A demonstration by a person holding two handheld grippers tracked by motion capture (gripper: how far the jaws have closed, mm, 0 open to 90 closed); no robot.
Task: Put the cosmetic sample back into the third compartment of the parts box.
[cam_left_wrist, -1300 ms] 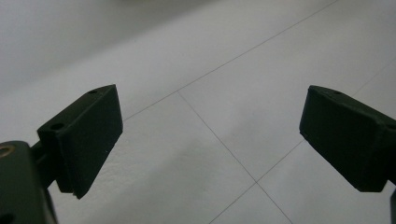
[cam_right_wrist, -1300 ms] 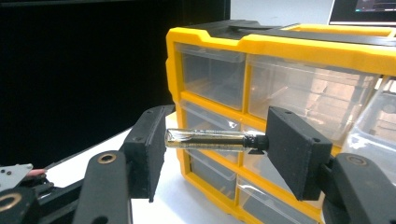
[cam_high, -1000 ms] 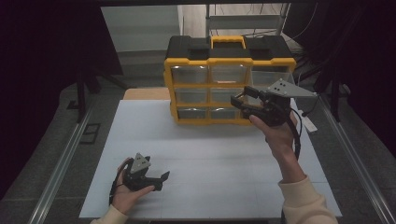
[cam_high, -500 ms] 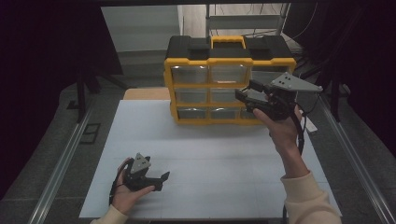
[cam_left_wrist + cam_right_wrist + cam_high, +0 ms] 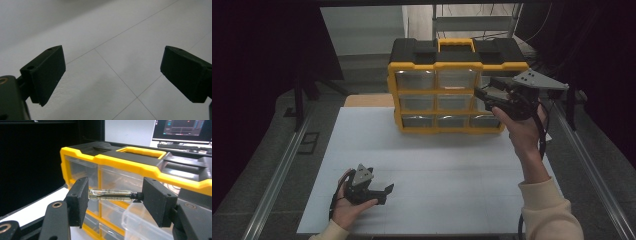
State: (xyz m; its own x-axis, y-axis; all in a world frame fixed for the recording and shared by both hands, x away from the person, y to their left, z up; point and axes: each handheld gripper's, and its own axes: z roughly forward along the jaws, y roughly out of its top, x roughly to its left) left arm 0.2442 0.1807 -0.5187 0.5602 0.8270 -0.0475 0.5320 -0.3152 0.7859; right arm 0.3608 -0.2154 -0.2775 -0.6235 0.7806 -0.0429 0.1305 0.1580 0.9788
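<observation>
Right gripper (image 5: 113,195) fingers pinched small glass vial (image 5: 110,195) end to end, facing drawer organizer (image 5: 457,87). Left gripper (image 5: 371,190) idle, fingers wide. Probably dropping vial in open drawer next.

My right tongs (image 5: 113,195) have matt black plastic jaws with a faintly grainy face, and brassy metal pivots shine dully on their arms. Between them sits a small clear vial (image 5: 110,194), glass by the look of it, glossy, with a dark ribbed cap at one end. The organizer box (image 5: 452,85) at the far edge of the tabletop is hard plastic: a satin yellow frame, a matt black lid, and clear, slightly cloudy drawer fronts that catch reflections. My left tongs (image 5: 112,75) show the same dull black pads. The tabletop (image 5: 452,165) is white, smooth and matt, scored with fine thin lines. My sleeve (image 5: 547,210) is soft cream cloth.
</observation>
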